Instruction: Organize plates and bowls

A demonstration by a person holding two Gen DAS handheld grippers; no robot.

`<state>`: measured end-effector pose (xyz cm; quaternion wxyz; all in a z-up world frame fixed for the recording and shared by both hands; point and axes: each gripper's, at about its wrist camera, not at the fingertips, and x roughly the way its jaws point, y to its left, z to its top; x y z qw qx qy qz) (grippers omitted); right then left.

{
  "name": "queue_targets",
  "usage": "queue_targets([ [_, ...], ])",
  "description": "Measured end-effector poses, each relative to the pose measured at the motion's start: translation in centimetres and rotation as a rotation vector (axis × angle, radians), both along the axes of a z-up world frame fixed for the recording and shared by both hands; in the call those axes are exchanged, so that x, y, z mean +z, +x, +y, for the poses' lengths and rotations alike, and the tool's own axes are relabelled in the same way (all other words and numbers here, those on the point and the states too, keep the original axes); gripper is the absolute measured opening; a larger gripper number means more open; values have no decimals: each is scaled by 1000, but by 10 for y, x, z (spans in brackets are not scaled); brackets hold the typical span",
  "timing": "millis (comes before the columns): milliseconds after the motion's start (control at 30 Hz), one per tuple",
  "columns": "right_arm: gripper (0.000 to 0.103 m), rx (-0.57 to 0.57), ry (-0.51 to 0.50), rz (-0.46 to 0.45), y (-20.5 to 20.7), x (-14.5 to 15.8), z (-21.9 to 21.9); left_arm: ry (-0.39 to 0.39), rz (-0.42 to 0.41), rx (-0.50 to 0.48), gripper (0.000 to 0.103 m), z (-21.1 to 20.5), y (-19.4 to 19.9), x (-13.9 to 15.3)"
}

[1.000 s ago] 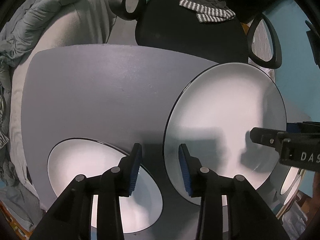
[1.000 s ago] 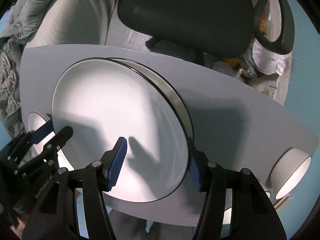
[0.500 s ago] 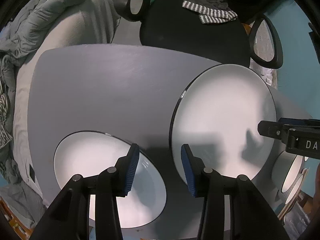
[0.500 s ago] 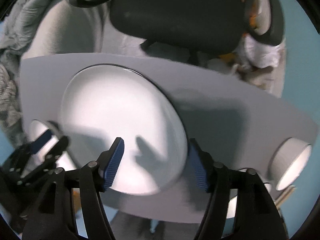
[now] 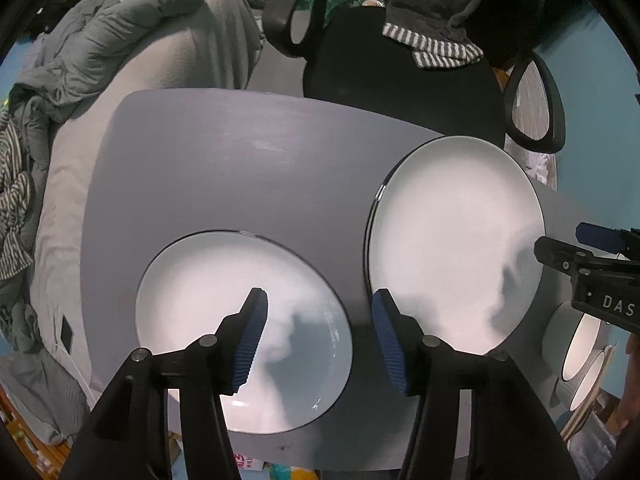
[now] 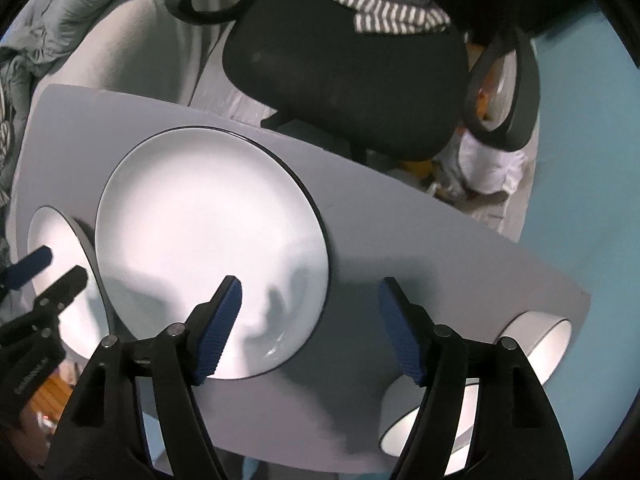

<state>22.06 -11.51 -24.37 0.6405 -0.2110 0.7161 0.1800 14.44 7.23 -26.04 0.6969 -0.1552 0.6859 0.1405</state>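
Note:
A large white plate with a dark rim (image 5: 452, 240) lies flat on the grey table (image 5: 240, 160); it also shows in the right wrist view (image 6: 208, 240). A smaller white plate (image 5: 224, 320) lies at the near left, seen at the left edge of the right wrist view (image 6: 60, 280). My left gripper (image 5: 318, 340) is open and empty above the gap between the two plates. My right gripper (image 6: 308, 328) is open and empty over the large plate's right edge. Two white bowls (image 6: 536, 344) (image 6: 404, 420) stand at the table's right end.
A black office chair (image 6: 348, 68) with a striped cloth (image 6: 396, 16) stands behind the table. A grey sofa with bedding (image 5: 132, 60) is at the far left. The right gripper's body (image 5: 592, 272) reaches in at the right of the left wrist view.
The large plate was tilted up in the right gripper; now it lies flat on the table. The right gripper has let it go and pulled back. The left gripper has opened wider and risen.

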Motion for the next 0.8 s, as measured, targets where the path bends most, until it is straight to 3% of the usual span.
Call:
queue_targets([
  [433, 71, 21, 90, -63, -16, 41, 5, 70, -98, 21, 70, 18, -37, 45],
  [533, 71, 44, 100, -86, -23, 51, 12, 104, -108, 36, 71, 25, -49, 50],
  [800, 71, 145, 131, -124, -44, 68, 38, 98, -118, 127, 71, 50, -78, 60],
])
